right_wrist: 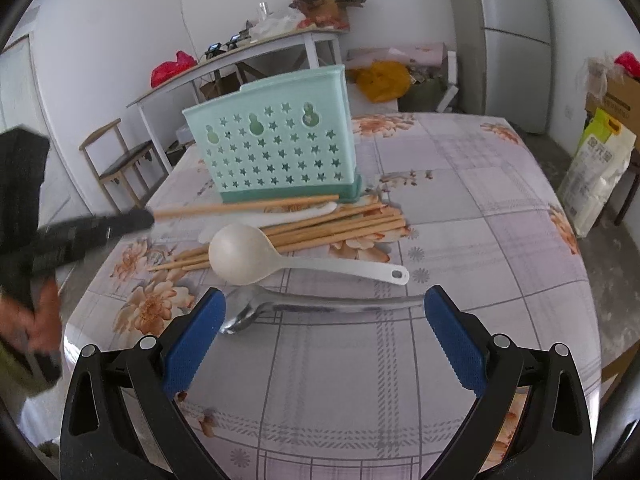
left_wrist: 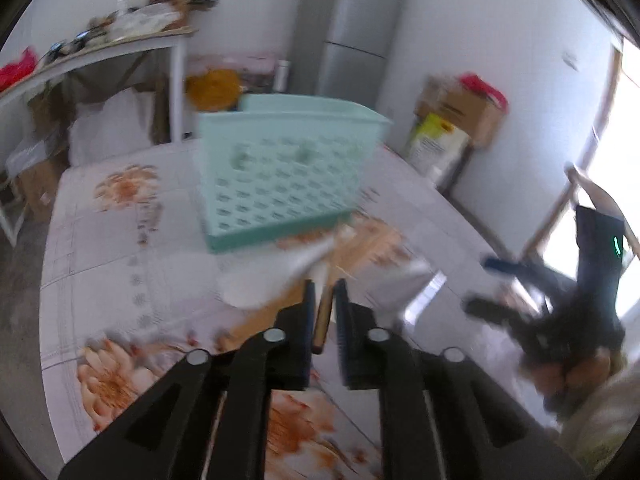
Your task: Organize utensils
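My left gripper (left_wrist: 324, 286) is shut on one wooden chopstick (left_wrist: 322, 320), lifted off the table in front of the teal perforated utensil holder (left_wrist: 280, 168). The right wrist view shows the left gripper (right_wrist: 144, 218) at the left, with that chopstick (right_wrist: 240, 206) sticking out level before the holder (right_wrist: 276, 148). Below it lie a pile of several chopsticks (right_wrist: 340, 228), a white rice spoon (right_wrist: 244, 252) and a second white spoon (right_wrist: 304, 212). My right gripper (right_wrist: 324, 300) stands open just above a metal spoon (right_wrist: 280, 306) near the table's front. It appears blurred at the right in the left wrist view (left_wrist: 486, 286).
The table (right_wrist: 460, 208) has a floral checked cloth. Behind it stand a white side table (right_wrist: 248, 56) with clutter, a wooden chair (right_wrist: 120, 160), a grey fridge (right_wrist: 512, 40), a yellow bag (right_wrist: 384, 80), cardboard boxes (right_wrist: 616, 96) and a sack (right_wrist: 596, 176) at the right.
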A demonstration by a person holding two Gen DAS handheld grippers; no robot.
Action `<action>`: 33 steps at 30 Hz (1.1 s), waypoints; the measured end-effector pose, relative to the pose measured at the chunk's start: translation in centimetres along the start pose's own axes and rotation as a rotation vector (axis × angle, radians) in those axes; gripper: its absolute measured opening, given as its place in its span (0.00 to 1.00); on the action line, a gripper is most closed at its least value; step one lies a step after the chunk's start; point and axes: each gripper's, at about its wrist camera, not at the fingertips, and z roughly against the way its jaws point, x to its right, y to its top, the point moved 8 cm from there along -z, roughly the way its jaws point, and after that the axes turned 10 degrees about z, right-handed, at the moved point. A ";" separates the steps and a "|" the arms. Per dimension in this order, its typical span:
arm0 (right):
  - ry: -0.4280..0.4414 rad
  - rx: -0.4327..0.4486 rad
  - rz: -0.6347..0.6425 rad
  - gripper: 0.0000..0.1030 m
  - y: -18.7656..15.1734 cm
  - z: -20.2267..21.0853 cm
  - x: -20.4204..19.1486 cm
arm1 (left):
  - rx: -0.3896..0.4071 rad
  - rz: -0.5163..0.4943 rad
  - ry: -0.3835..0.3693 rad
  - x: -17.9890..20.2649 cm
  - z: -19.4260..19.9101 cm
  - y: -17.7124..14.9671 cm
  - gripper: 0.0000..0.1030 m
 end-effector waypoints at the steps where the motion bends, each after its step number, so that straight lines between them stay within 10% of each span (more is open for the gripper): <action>1: 0.000 -0.003 0.002 0.92 -0.1 -0.2 -0.1 | 0.003 0.028 0.030 -1.3 -0.4 0.5 0.20; 10: -0.026 -0.036 0.077 0.87 0.0 -0.8 -0.6 | 0.110 0.186 0.044 -3.9 1.8 0.0 0.56; 22: -0.011 -0.278 0.548 0.40 -1.8 -4.6 -3.9 | -0.009 0.201 0.044 -2.8 1.3 -6.3 0.95; 28: 0.041 -0.334 0.758 0.36 -1.3 -6.0 -4.6 | -0.067 0.268 -0.011 -2.6 1.0 -8.6 0.95; 33: 0.084 -0.400 0.872 0.13 -1.2 -6.7 -5.8 | -0.053 0.337 -0.041 -2.6 1.9 -9.9 0.95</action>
